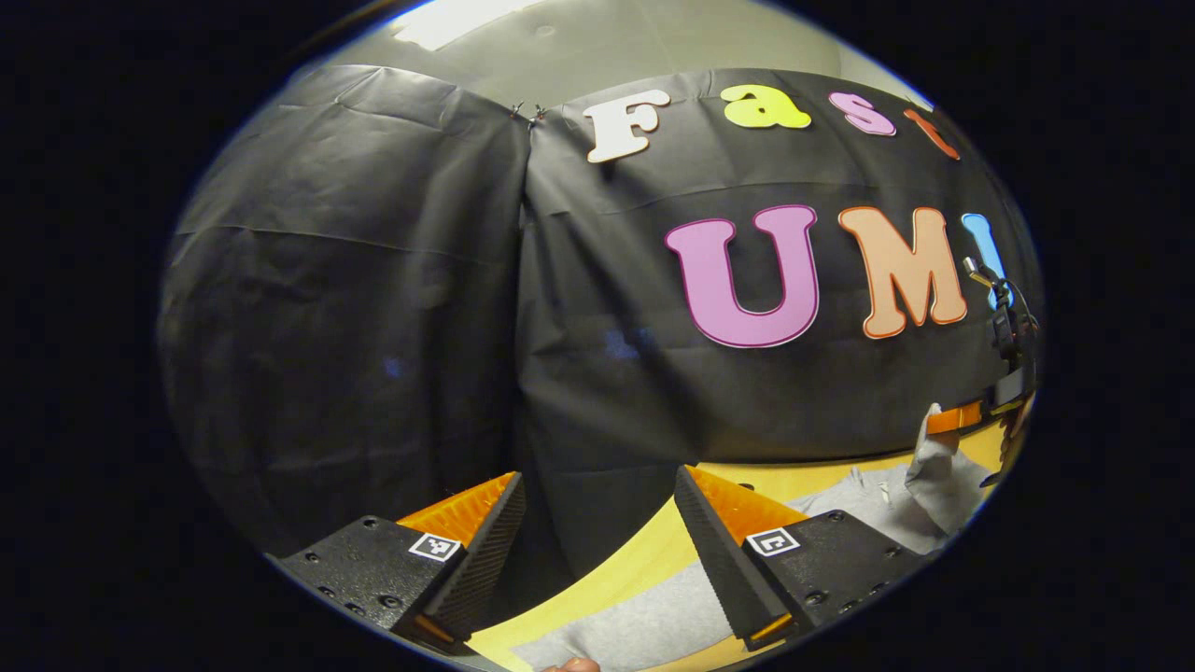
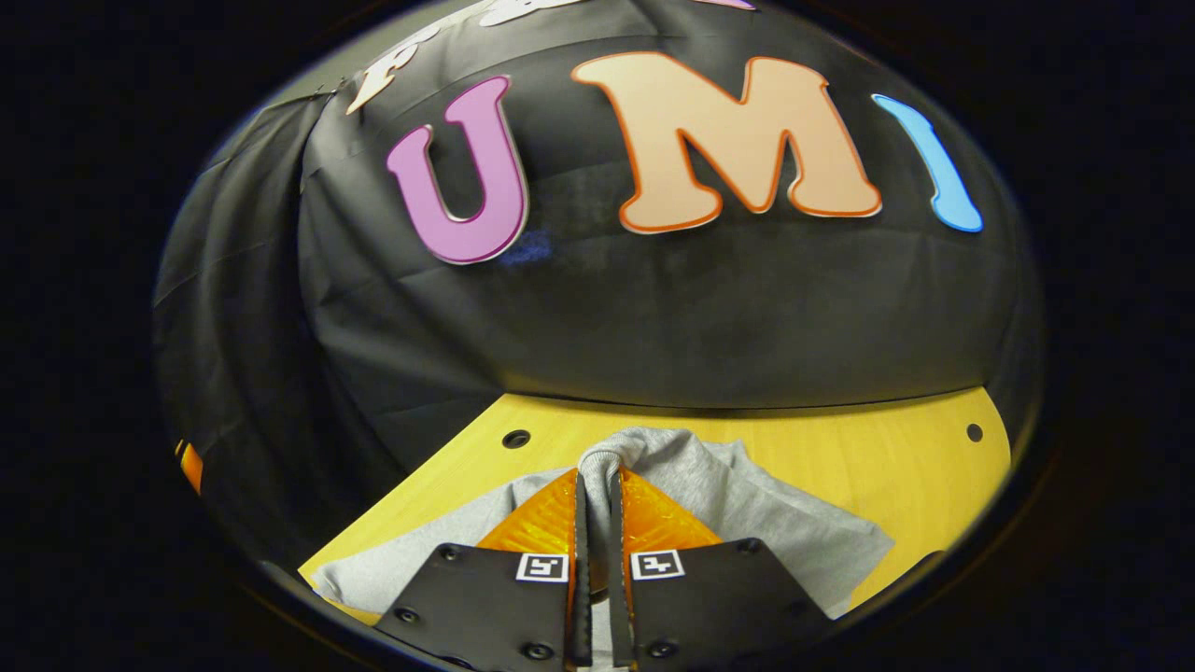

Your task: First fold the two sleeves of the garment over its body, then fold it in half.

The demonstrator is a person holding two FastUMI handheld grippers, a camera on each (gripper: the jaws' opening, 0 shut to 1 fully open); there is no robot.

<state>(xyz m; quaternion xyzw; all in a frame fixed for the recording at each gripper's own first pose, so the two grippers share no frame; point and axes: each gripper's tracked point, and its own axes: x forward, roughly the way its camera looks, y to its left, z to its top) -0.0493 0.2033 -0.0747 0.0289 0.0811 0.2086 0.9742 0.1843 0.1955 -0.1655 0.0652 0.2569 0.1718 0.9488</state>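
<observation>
1. Your left claw is standing with its two fingers spread wide apart and nothing between them; it is hanging above the near edge of the bench, pointed mostly at the black cloth wall.
2. Below and to the right of that claw, the grey garment is lying flat on the yellow wooden bench, with another stretch of it spreading toward the far right.
3. At the far right of the left gripper view, your right claw is showing side-on, and a fold of the grey cloth is rising from the bench up to it; whether its fingers are together cannot be told from that angle.
4. In the right gripper view, your right claw is closed on the garment: both fingers are pressing a narrow ridge of grey fabric between them, and the fabric is bulging out just past the tips.
5. From that pinched ridge the cloth is draping down on both sides onto the bench, reaching farther to the right than to the left.
6. A bare strip of bench with small round holes is lying between the garment and the wall.
7. Which part of the garment you are gripping cannot be told.
</observation>
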